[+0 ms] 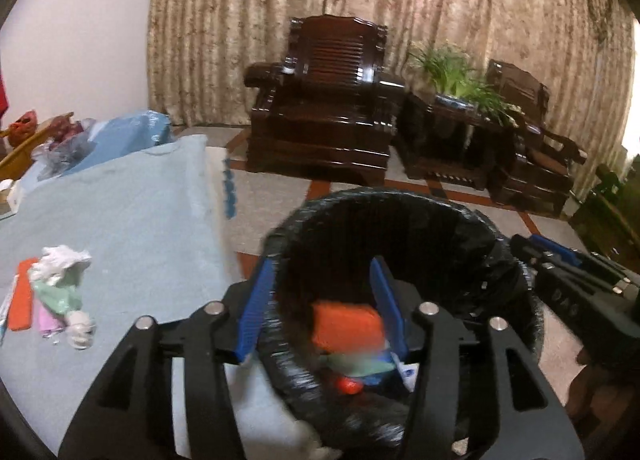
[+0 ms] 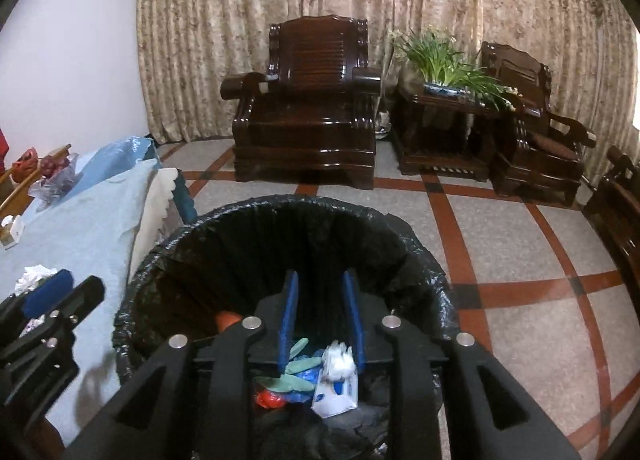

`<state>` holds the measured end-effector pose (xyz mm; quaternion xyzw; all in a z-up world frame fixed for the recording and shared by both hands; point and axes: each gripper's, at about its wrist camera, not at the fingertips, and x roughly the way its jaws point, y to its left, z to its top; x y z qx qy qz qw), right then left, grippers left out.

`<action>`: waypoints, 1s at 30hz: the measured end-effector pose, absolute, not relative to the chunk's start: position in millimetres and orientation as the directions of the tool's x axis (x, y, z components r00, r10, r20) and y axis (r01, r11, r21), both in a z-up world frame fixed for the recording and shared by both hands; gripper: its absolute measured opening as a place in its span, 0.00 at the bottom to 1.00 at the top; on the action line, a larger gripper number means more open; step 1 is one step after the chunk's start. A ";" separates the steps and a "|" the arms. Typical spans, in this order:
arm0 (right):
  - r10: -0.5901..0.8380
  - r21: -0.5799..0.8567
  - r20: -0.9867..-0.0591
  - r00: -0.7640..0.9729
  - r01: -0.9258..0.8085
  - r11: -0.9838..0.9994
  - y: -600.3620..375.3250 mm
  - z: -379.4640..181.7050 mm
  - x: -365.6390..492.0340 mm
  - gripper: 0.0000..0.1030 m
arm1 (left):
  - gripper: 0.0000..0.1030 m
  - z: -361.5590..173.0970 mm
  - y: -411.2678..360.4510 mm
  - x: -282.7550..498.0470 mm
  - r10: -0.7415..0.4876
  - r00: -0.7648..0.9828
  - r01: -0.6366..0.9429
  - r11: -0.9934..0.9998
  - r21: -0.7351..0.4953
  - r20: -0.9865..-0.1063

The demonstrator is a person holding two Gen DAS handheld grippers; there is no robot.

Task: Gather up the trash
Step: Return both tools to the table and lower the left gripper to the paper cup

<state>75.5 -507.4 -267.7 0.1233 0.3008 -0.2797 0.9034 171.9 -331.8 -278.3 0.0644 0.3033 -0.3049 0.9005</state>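
Over the round bin, lined with crinkled black plastic, both grippers hover

Left gripper and right gripper stand parted, gripping nothing; an orange block and crumpled white wrappers lie inside; more crumpled trash sits on the blue-clothed bench.
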 end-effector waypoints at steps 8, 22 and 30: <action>-0.339 0.090 -0.569 0.749 0.466 0.880 -445.4 -241.2 98.3 0.37 | 0.72 -259.9 -217.5 182.7 -0.335 0.759 0.397 0.918 -0.011 -0.558; -0.016 0.071 -0.571 0.820 0.068 0.995 -243.3 -243.5 173.4 0.43 | 0.78 -237.2 25.7 206.4 0.003 0.849 -0.001 1.000 0.004 -0.528; 0.067 0.064 -0.602 0.796 -0.035 0.997 -180.6 -257.9 214.3 0.43 | 0.79 -259.1 82.8 218.7 0.073 0.836 -0.055 0.997 0.049 -0.544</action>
